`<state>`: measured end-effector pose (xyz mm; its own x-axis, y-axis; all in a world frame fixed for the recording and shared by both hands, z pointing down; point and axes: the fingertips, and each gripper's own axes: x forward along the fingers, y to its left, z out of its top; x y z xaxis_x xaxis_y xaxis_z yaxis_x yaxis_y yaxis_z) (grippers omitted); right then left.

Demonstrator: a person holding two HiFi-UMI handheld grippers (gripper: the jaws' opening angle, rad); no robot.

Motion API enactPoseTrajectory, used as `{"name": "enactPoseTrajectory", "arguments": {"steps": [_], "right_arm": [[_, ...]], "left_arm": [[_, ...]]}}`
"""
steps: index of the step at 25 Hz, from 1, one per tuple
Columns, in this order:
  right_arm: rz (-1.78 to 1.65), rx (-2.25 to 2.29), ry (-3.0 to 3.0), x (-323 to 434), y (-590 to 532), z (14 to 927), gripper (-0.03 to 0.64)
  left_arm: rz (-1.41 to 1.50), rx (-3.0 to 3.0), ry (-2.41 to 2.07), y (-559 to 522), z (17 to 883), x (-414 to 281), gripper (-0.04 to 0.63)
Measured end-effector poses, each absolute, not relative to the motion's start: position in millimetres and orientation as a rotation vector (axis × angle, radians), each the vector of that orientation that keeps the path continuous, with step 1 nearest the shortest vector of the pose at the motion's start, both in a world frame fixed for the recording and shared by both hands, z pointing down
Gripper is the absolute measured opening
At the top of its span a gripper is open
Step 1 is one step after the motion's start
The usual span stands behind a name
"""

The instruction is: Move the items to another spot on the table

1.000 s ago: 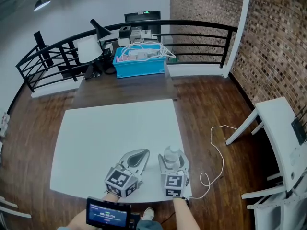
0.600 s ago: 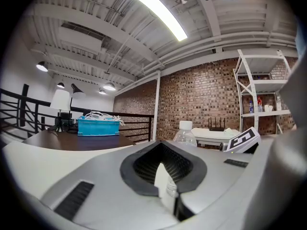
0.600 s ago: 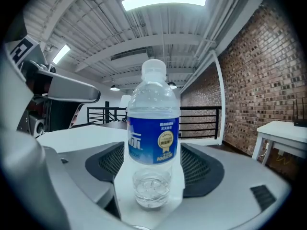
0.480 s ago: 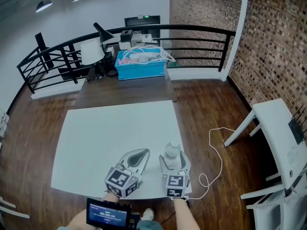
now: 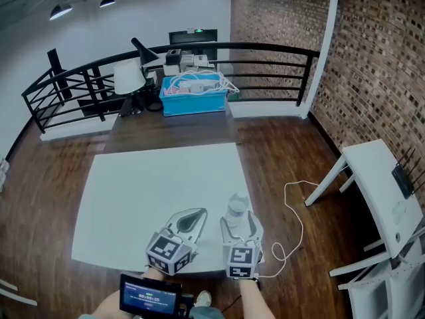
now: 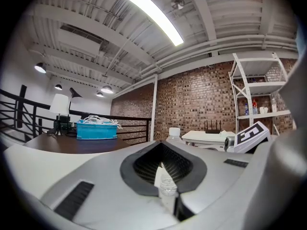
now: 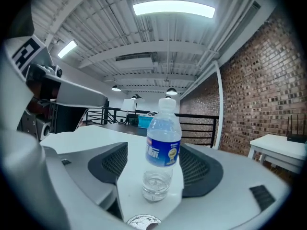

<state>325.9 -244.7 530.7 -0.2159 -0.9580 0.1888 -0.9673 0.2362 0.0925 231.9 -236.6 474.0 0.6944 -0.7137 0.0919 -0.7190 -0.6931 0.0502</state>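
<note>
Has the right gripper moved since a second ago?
Yes. Against the bottle standing on the table, the right gripper has backed off toward the person. Its jaws, just closing slightly, flank the bottle without touching.

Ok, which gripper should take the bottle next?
Right. The right gripper has the bottle upright between its jaws, which have just been closing but are not yet pressing on it. The left gripper is shut, empty, and off to the bottle's side.
</note>
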Motion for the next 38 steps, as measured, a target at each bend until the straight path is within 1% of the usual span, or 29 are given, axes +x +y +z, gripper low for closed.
{"name": "enactPoseTrajectory", "arguments": {"steps": [3,4,6,13,15,18,20,24,25,26,31,38], "right_arm": [[0.037,1.811,-2.317,318.3,-239.0,517.9,0.31],[0.026,1.808,-2.324,315.5,-237.1,513.3,0.293],[0.005,1.804,-2.341,308.9,-234.5,503.7,0.236],[-0.047,1.727,-2.434,269.0,-231.9,469.9,0.102],[-0.055,1.697,-2.47,254.6,-231.7,459.4,0.069],[-0.061,1.643,-2.529,229.7,-230.8,444.5,0.043],[-0.073,1.594,-2.571,210.7,-231.4,436.0,0.031],[-0.078,1.5,-2.653,169.2,-231.9,423.3,0.029],[-0.068,1.479,-2.674,159.5,-230.6,420.0,0.023],[-0.051,1.455,-2.695,149.5,-228.4,416.0,0.002],[-0.061,1.345,-2.783,100.5,-222.2,401.2,0.002],[-0.048,1.227,-2.866,37.8,-206.7,386.8,0.002]], "left_arm": [[0.111,2.815,-1.179,-228.7,462.0,232.3,0.002],[0.11,2.812,-1.178,-226.6,458.9,232.1,0.002],[0.104,2.807,-1.183,-224.5,454.9,229.2,0.002],[0.095,2.783,-1.23,-223.9,445.4,202.8,0.002],[0.092,2.78,-1.265,-225.5,444.9,188.5,0.002],[0.093,2.767,-1.299,-223.4,435.4,169.4,0.003],[0.091,2.756,-1.333,-224.5,431.1,152.8,0.002],[0.052,2.744,-1.42,-230.7,434.4,111.5,0.002],[0.045,2.743,-1.438,-230.7,434.7,102.5,0.002],[0.046,2.736,-1.456,-229.4,433.5,94.2,0.002],[0.082,2.689,-1.554,-219.8,418.8,50.6,0.003],[0.056,2.66,-1.641,-205.4,403.2,-9.8,0.002]]}}
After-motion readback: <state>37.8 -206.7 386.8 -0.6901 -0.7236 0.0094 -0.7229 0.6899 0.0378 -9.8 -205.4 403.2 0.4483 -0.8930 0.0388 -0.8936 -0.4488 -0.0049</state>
